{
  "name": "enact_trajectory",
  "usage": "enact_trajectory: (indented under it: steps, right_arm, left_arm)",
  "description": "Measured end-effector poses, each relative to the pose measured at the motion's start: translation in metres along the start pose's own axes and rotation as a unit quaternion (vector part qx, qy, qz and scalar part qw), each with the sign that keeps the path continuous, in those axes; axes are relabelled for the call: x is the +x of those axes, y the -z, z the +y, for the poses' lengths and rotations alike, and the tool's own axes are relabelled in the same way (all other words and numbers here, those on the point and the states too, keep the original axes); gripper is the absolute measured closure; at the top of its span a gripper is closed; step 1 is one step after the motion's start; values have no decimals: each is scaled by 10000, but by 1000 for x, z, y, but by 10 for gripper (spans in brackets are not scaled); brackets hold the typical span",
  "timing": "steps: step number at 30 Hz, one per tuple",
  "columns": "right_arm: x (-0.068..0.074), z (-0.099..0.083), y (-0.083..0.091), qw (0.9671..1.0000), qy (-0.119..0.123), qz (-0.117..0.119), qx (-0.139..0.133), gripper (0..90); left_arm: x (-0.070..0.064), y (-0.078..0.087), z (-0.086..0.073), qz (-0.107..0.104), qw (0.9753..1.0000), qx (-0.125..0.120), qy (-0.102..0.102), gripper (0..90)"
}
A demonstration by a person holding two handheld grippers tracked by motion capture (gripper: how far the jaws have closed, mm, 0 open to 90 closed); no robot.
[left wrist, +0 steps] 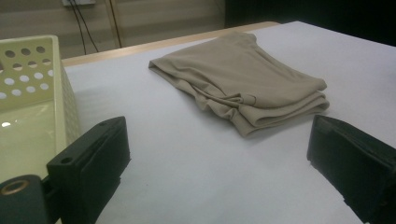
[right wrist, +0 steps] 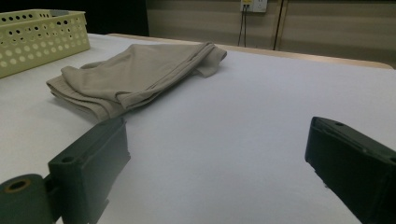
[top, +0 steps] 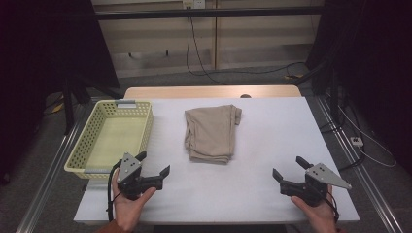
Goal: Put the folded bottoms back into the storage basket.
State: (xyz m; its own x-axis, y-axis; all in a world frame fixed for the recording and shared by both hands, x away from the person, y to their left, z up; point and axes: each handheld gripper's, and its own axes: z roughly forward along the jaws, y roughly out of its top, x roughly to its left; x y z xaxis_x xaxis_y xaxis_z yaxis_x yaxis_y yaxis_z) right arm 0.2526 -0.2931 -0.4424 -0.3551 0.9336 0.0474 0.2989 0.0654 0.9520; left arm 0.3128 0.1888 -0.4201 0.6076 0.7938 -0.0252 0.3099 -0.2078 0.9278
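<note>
A folded beige garment (top: 212,132) lies in the middle of the white table (top: 272,121); it also shows ahead of the jaws as the garment (left wrist: 243,84) and the garment (right wrist: 130,77). My left gripper (top: 154,164) rests near the front left, just off the basket's near corner, open and holding nothing (left wrist: 219,158). My right gripper (top: 289,168) sits near the front right, open and holding nothing (right wrist: 217,158). Both stand well short of the garment.
A pale yellow perforated basket (top: 141,133) stands at the table's left edge, with nothing in it. Cables (top: 194,53) hang down the back wall, and more lie on the floor (top: 362,145) to the right. Bare tabletop stretches between the two grippers.
</note>
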Motion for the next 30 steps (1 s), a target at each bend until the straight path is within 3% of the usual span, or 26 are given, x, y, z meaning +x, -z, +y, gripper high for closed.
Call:
enact_trajectory:
  steps: [10, 15, 20, 24, 30]
  right_arm:
    - [-1, -2, -1, 9999, -68, 75, 46, 56]
    - [-1, -2, -1, 9999, -37, 84, 62, 56]
    - [0, -2, -2, 9999, -52, 79, 81, 54]
    - [0, -1, -1, 9999, -63, 81, 94, 54]
    - [-1, -2, -2, 9999, -66, 100, 119, 53]
  left_arm:
    - [-6, -12, 8, -13, 9999, 104, -25, 60]
    - [-9, -21, 15, -342, 9990, 282, -32, 57]
    - [-14, -32, 23, -420, 9978, 472, -183, 45]
    - [-14, -43, 28, -524, 9970, 564, -59, 54]
    - [-11, -60, 37, -447, 9971, 617, 50, 58]
